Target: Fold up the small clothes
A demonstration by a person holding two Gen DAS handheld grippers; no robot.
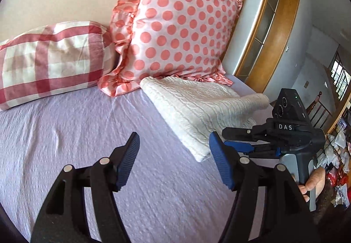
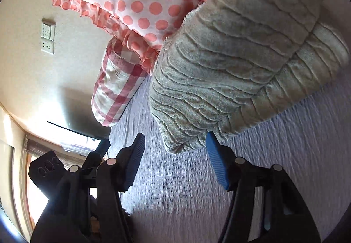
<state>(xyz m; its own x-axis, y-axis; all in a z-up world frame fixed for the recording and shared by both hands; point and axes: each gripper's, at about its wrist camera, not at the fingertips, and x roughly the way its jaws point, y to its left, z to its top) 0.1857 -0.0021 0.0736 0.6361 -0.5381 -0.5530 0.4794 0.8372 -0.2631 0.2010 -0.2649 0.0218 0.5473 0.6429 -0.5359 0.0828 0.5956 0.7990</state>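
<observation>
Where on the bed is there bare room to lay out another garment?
Bare lavender bedsheet lies open below the checked pillow, left of the folded white knit. Crowded toward the dotted pillow and the right gripper by the knit's near edge.

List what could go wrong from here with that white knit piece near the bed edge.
1. The white knit garment lies folded close to the bed's edge; a pull toward that side may drag it off the lilac bedspread.
2. Both the left gripper and the right gripper are open and empty; pinching one layer could undo the fold.
3. The polka-dot pillow touches the garment's far edge and may snag it.
</observation>
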